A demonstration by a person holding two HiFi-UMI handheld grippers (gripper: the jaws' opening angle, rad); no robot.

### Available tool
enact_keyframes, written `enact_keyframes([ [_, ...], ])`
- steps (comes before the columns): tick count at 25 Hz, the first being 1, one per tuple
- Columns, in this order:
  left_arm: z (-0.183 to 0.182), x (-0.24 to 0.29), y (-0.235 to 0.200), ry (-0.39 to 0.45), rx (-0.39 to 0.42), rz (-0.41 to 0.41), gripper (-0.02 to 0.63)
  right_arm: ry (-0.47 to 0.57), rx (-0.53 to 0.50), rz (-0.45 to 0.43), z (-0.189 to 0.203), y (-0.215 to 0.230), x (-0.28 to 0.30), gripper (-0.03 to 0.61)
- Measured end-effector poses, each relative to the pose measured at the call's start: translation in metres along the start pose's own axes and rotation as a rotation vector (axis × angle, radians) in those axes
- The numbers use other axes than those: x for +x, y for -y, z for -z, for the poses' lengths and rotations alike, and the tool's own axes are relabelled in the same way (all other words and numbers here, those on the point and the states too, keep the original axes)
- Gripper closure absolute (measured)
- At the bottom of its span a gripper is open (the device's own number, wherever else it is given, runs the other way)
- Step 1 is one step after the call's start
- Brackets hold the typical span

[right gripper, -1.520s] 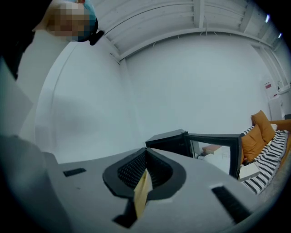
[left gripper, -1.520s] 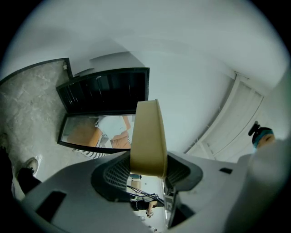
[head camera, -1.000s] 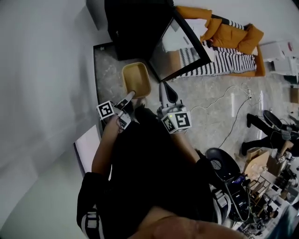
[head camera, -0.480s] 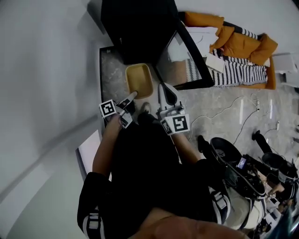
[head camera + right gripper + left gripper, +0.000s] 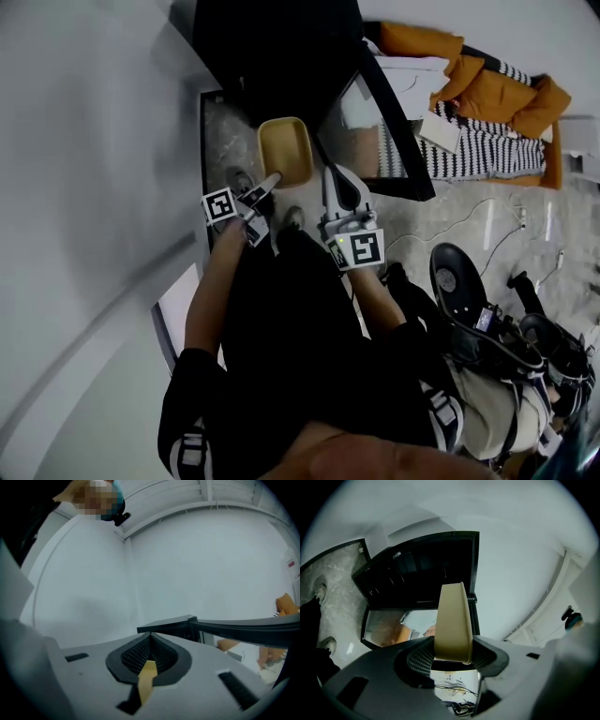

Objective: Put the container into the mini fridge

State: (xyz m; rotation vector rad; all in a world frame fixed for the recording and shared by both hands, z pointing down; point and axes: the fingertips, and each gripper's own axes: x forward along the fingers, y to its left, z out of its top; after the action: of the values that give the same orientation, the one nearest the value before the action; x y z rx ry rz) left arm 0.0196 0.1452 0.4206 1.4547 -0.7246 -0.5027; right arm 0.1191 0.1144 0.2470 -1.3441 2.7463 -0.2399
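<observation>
The tan open-topped container [image 5: 285, 150] hangs just in front of the black mini fridge [image 5: 272, 56], whose glass door [image 5: 384, 131] stands open to the right. My left gripper [image 5: 272, 180] is shut on the container's near wall. In the left gripper view that wall [image 5: 452, 620] stands edge-on between the jaws of the left gripper [image 5: 452, 657], with the dark fridge [image 5: 422, 569] beyond it. My right gripper [image 5: 335, 176] is beside the container's right side, apart from it. Its jaws meet in the right gripper view [image 5: 150, 641] with nothing held.
A white wall runs along the left. Orange cushions and a striped cloth [image 5: 487, 94] lie on the marble floor past the door. Cables [image 5: 487, 234] and a black chair base [image 5: 455, 286] are at the right. A white board [image 5: 178, 300] leans at my left.
The left gripper and the container have moved a little closer to the fridge opening. The right gripper has followed alongside, still shut.
</observation>
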Motion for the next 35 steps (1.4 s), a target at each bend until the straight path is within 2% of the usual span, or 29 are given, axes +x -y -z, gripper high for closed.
enact_keyframes([
  [8, -0.053, 0.034, -0.049, -0.021, -0.050, -0.008, 0.399, 0.021, -0.024, 0.011, 0.023, 0.014, 0.045, 0.577],
  [11, -0.076, 0.042, -0.061, -0.041, -0.040, -0.015, 0.399, 0.018, -0.033, 0.019, 0.030, 0.012, 0.066, 0.578],
  [15, -0.108, 0.077, -0.084, -0.060, -0.059, -0.025, 0.399, -0.016, -0.052, 0.025, 0.052, 0.035, 0.102, 0.577],
  [21, -0.154, 0.106, -0.118, -0.040, -0.058, -0.008, 0.399, -0.040, -0.054, 0.019, 0.092, 0.050, 0.141, 0.578],
  [26, -0.170, 0.127, -0.151, -0.050, -0.076, 0.001, 0.399, -0.017, -0.053, -0.013, 0.115, 0.047, 0.164, 0.577],
  [35, -0.198, 0.142, -0.208, -0.014, -0.119, 0.014, 0.399, -0.071, -0.059, -0.028, 0.162, 0.046, 0.186, 0.577],
])
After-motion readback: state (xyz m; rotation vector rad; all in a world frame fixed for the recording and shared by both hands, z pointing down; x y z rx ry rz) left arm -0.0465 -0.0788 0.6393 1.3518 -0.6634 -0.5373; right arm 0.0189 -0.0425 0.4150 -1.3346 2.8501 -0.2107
